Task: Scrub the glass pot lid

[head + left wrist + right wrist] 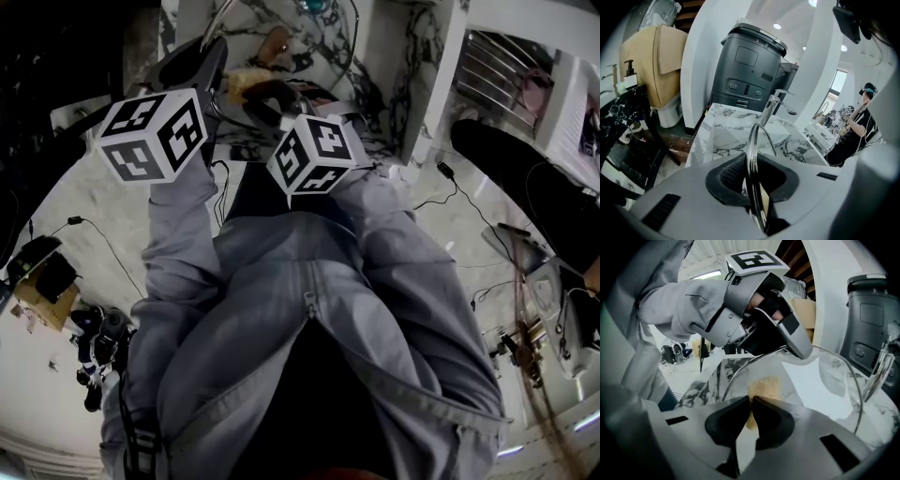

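**Over the marble sink: lid clamped edge-on, scrub pad at the glass**

1. Glass pot lid (820, 376): held off the sink, tilted. In the right gripper view its clear dome spans from centre to 3 o'clock, and its metal rim arcs up toward 12 o'clock. In the left gripper view it appears edge-on, rising from 6 o'clock to centre.

2. Left gripper (751, 174): jaws closed on the lid's rim, one ribbed pad on each face of the glass. In the right gripper view this gripper sits at 12 o'clock and pinches the lid's upper edge.

3. Right gripper (751, 404): jaws pinched together on a tan sponge (765, 386). The sponge projects past the jaw tips toward 12 o'clock and lies at the lower part of the glass. Whether it presses on the glass cannot be told.

4. Marker cubes, head view: the left cube (155, 133) sits at 10 o'clock, the right cube (319, 153) just above centre. The person's grey sleeves (375, 253) run down toward 6 o'clock.

5. Surroundings, left gripper view: the marble sink (726, 140) lies beyond the lid. A chrome faucet (769, 107) rises at 12 o'clock from the lid's top edge, and a dark grey bin (747, 70) stands behind it. Another person (855, 131) stands at 3 o'clock, well apart.
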`<state>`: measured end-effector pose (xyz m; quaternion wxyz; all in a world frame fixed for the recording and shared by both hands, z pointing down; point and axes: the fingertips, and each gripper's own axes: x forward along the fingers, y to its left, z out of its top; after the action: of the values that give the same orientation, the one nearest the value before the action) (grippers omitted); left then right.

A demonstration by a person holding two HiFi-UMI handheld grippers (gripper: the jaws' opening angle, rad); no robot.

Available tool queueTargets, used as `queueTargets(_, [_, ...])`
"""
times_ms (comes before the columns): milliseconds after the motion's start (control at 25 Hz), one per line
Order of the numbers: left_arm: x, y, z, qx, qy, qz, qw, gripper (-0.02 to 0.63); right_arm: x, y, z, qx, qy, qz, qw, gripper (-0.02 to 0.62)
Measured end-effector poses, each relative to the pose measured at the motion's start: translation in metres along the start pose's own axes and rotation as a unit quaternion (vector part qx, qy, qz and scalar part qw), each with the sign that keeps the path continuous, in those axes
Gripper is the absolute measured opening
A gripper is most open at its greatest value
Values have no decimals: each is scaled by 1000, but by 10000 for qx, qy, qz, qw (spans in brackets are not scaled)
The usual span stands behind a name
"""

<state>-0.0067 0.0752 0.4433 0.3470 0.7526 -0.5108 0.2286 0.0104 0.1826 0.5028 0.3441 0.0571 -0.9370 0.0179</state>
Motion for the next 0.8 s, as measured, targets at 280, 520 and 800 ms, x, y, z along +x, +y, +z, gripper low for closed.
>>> queueTargets(280, [0, 0, 0, 260, 63, 117, 9996, 67, -1, 31, -2, 301, 155, 1191, 9923, 44])
queueTargets(520, [0, 3, -2, 313, 97, 152, 9993, 67, -13, 44, -3, 530, 347, 2020, 9773, 44])
queueTargets(800, [2, 2, -3, 470, 167, 278, 9984, 67, -53, 8, 10, 1104, -260, 1840, 9764, 43])
